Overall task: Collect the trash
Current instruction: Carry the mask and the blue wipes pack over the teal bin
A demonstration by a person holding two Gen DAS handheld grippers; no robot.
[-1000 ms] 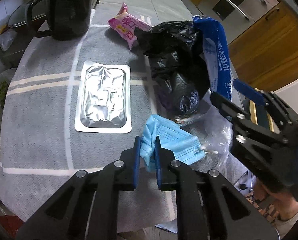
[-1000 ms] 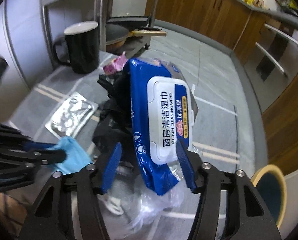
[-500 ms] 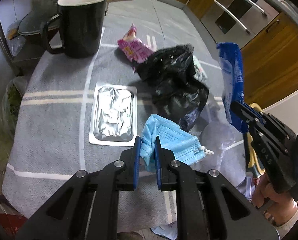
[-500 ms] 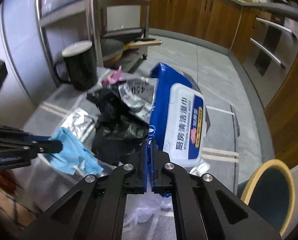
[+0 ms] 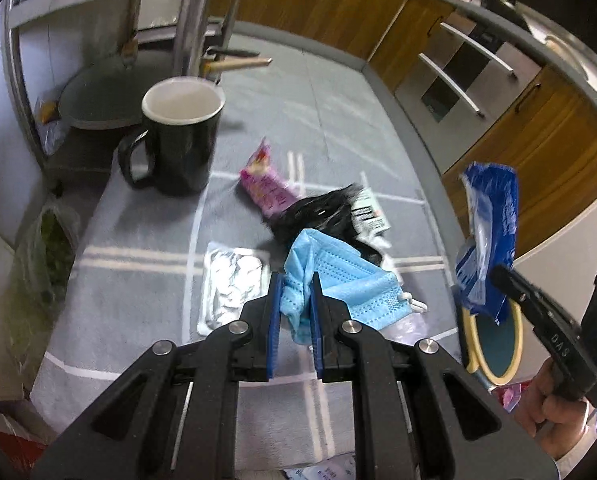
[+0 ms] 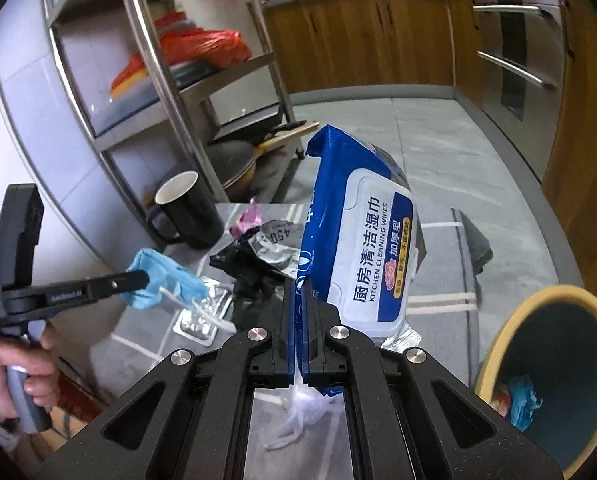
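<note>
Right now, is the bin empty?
Not empty. Inside the bin, the right wrist view shows crumpled blue trash and something red at the bottom.

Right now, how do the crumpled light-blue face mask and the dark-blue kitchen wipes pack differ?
The light-blue face mask is soft pleated cloth, bunched and drooping; the dark-blue wipes pack is glossy printed plastic with a white flip lid, standing upright. The left gripper pinches the mask; the right gripper pinches the pack at its bottom edge. Both are clamped and lifted off the grey tablecloth.
</note>
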